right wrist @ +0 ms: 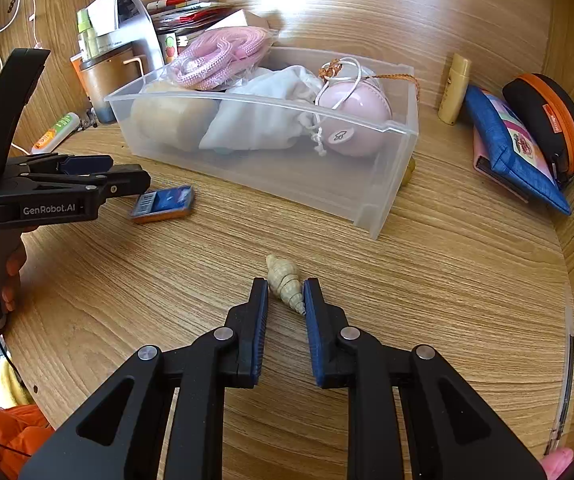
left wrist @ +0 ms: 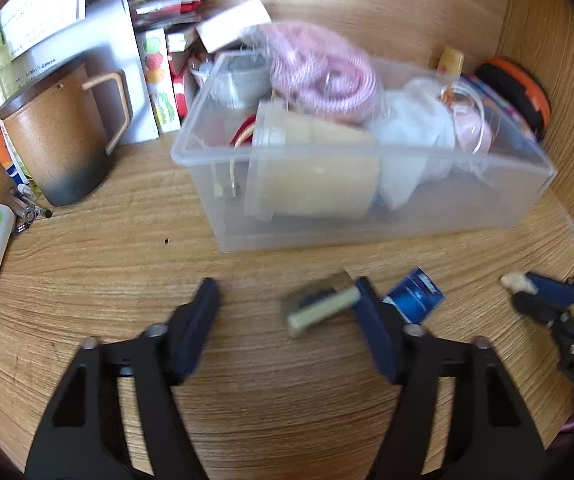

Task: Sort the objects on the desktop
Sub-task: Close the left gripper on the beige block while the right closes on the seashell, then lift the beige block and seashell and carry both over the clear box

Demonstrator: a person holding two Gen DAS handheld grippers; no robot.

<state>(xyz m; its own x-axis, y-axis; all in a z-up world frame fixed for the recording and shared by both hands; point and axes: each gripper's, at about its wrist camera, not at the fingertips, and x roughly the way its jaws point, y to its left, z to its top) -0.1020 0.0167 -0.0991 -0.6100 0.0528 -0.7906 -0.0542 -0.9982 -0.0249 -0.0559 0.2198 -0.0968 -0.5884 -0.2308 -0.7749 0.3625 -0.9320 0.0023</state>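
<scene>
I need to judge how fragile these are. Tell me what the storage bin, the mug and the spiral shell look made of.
Storage bin: clear, slightly frosted plastic; its contents show through the walls.
Mug: probably glazed ceramic, speckled brown fading to dark grey at the base, thin angular handle.
Spiral shell: natural seashell, matte cream with ridged whorls.

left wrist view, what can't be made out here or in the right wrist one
- Tan object between the left gripper's fingers: motion-blurred in the left wrist view, unidentifiable.
- Right gripper: cut off by the left wrist view's right edge.
- Bin floor: hidden under the white pouch in both views.
- Yellowish thing: mostly behind the bin corner, right wrist view.
</scene>
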